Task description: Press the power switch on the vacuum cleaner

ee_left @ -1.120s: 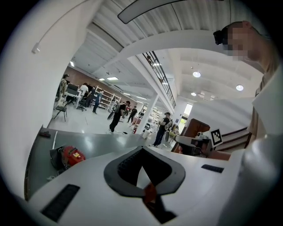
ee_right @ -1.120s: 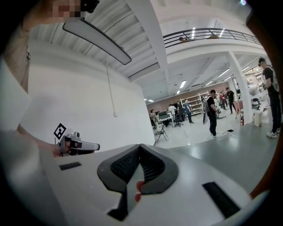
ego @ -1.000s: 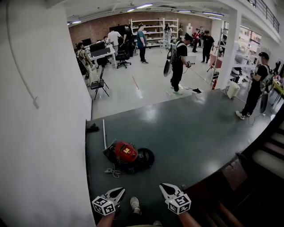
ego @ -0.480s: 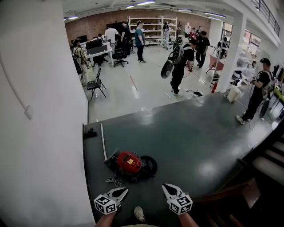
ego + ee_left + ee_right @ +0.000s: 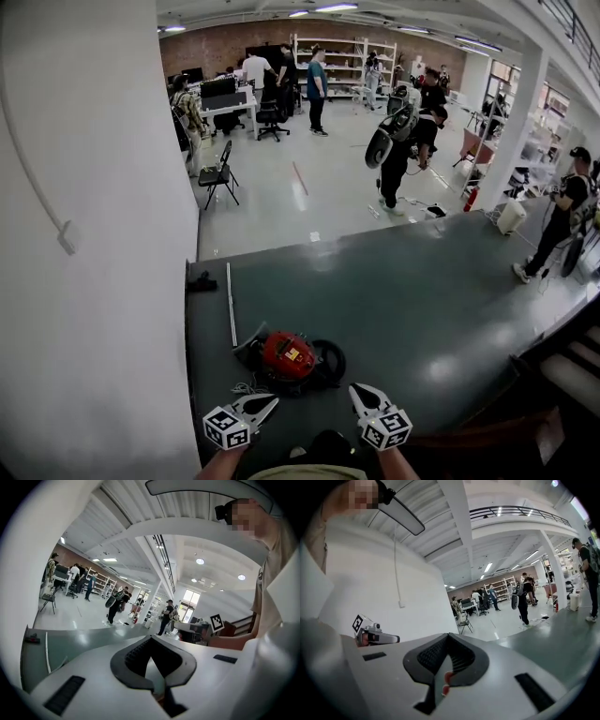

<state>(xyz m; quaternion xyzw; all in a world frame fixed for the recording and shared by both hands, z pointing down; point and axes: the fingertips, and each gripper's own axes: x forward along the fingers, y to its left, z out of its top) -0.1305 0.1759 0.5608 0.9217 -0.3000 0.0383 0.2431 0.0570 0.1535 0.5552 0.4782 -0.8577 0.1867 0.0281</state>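
The vacuum cleaner [image 5: 292, 357], red on top with a black body and wheel, lies on the dark green floor close in front of me. My left gripper [image 5: 265, 402] hangs just below its left end, apart from it, jaws together and holding nothing. My right gripper [image 5: 362, 392] sits just right of and below the black wheel, also shut and empty. In the left gripper view the left gripper [image 5: 150, 641] points out over the hall. In the right gripper view the right gripper [image 5: 447, 637] shows a sliver of red through the slit between its jaws. The switch itself I cannot make out.
A white wall [image 5: 94, 234] stands close on the left. A thin metal tube [image 5: 231, 305] and a black nozzle [image 5: 201, 281] lie beyond the vacuum, a loose cable [image 5: 246, 387] at its left. Stairs [image 5: 572, 375] drop at right. Several people and a chair [image 5: 217, 176] are farther back.
The view has shifted and come closer: the vacuum cleaner now sits lower and further right in the head view, nearer both grippers. Both grippers stay shut and low.
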